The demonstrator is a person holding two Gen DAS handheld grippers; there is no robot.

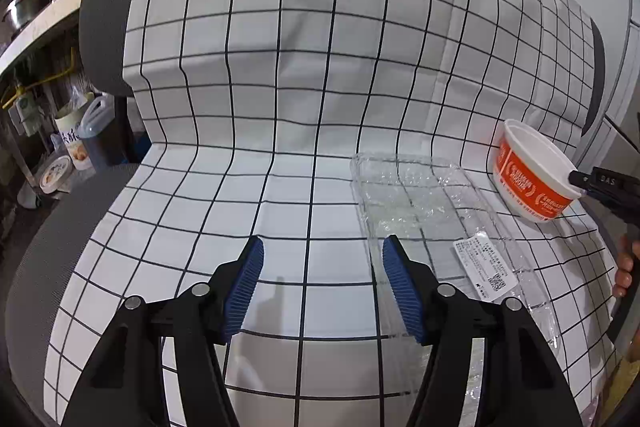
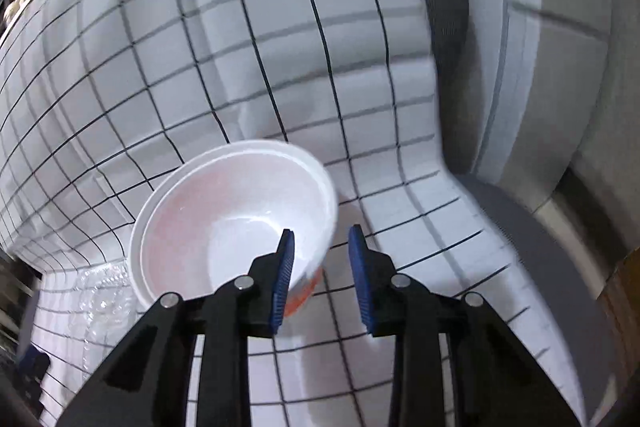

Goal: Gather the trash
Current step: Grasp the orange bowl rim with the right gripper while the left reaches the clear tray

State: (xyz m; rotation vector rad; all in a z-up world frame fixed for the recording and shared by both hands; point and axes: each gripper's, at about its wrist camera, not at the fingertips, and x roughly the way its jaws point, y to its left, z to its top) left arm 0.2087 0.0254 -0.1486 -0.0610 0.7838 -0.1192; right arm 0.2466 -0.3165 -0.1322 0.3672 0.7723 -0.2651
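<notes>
1. Surface: a grey mesh office chair (image 1: 100, 27) draped w/ a white cloth with black grid lines (image 1: 280, 67), running down the backrest and over the seat. Grey seat edge shows bare at left in the left wrist view.
2. Left gripper (image 1: 323, 287): spread wide, nothing between its blue ribbed pads (image 1: 248, 291). It hangs over the seat's front-middle; bare cloth lies ahead of it up to the backrest fold.
3. Clear crinkled plastic tray with a white printed label (image 1: 420, 203) lies flat on the seat, just right of the left gripper; its near-left edge passes beside the right-hand pad. Touching or not: can't tell.
4. Orange-and-white round plastic bowl (image 1: 532, 175) sits tilted at the seat's right side, beyond the tray's far corner, near the cloth's right edge.
5. Right gripper (image 2: 321, 279): partly spread, straddling the bowl's (image 2: 236, 223) near rim, left-hand pad inside the bowl, the other outside. Pads don't look pressed onto the wall; view is blurred, so contact is unclear. In the left wrist view a black finger tip (image 1: 580, 179) reaches over that rim.
6. Room: right of the bowl the cloth ends at the grey seat edge (image 2: 540, 247) and a pale cabinet front (image 2: 560, 67). Left of the chair, a cluttered shelf w/ jars and containers (image 1: 72, 143).
</notes>
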